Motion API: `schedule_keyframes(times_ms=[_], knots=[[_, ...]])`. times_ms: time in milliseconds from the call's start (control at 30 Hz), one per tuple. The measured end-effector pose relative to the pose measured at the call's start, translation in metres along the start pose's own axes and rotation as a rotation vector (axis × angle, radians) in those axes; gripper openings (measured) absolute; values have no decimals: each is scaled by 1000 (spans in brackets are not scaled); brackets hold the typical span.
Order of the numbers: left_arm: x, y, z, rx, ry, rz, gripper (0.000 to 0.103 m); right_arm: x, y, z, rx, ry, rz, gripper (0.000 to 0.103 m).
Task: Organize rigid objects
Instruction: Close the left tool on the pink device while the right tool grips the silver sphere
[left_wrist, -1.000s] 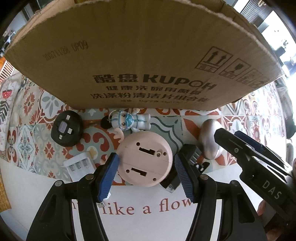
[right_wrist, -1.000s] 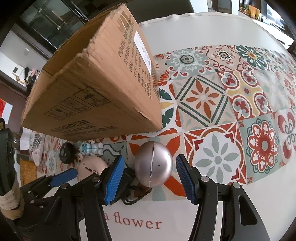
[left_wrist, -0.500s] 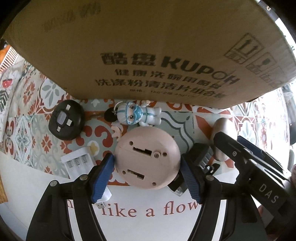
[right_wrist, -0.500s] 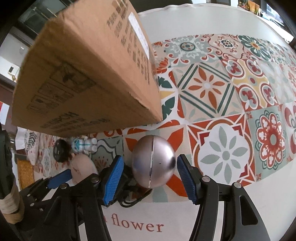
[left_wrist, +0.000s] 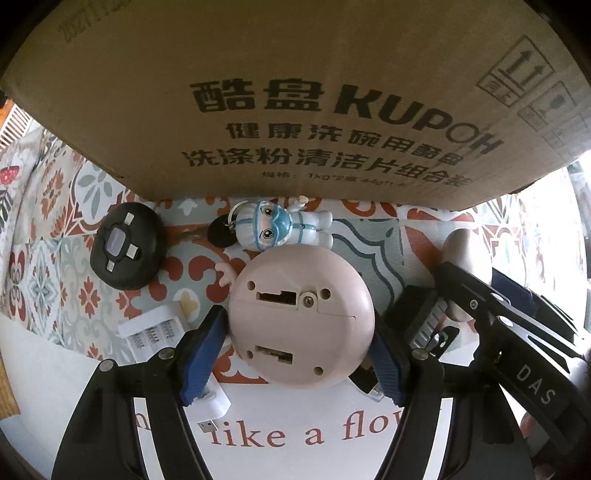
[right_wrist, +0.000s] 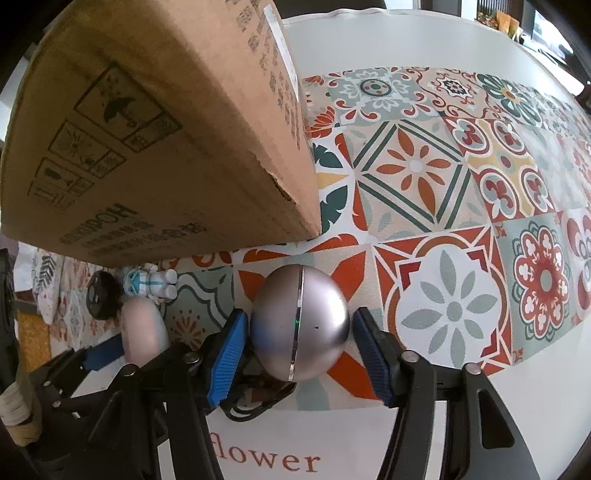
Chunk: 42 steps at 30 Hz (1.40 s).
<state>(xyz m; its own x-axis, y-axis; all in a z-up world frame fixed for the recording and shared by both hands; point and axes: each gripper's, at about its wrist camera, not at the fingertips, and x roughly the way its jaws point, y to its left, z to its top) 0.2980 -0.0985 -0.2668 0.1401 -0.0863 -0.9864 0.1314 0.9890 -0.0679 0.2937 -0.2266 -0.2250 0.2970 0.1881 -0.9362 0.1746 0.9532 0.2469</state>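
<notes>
Pink disc (left_wrist: 301, 317) clamped between left fingers (left_wrist: 201, 354); silver sphere (right_wrist: 300, 325) between parted right fingers (right_wrist: 371, 360) (untouched).

Home dining table (right_wrist: 406, 48) — patterned tablecloth (right_wrist: 424, 177), cardboard box (left_wrist: 295, 92)

A round pink device (left_wrist: 301, 317) lies underside up, showing slots and screw holes, in front of a cardboard box (left_wrist: 295, 92). A small masked figurine (left_wrist: 282, 225) lies on its side between them, a black disc (left_wrist: 127, 251) to its left. A silver ball (right_wrist: 300, 328) with a seam rests near the box's corner.
</notes>
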Motion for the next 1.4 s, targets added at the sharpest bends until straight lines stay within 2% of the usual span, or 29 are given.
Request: schedule_keyframes(times_ms=[333,533,900,1133,1400], knots=[[-12,4,0,-3,-42,3,69,-5,-1,-10,-11,-32,-43,55],[-30,7,-5,14,-93,14,69,-20,-1,-22,-14,-59,-34,55],[-96,14,-21,48,-236,16,69,-73,-5,-37,-7,-152,-24,55],[-135,5,-25,51,-307,-10,69,-107,6,-41,3,-219,5,55],[-172,8,-29,59,-399,-17,69,-142,22,-41,-24,-322,-1,55]])
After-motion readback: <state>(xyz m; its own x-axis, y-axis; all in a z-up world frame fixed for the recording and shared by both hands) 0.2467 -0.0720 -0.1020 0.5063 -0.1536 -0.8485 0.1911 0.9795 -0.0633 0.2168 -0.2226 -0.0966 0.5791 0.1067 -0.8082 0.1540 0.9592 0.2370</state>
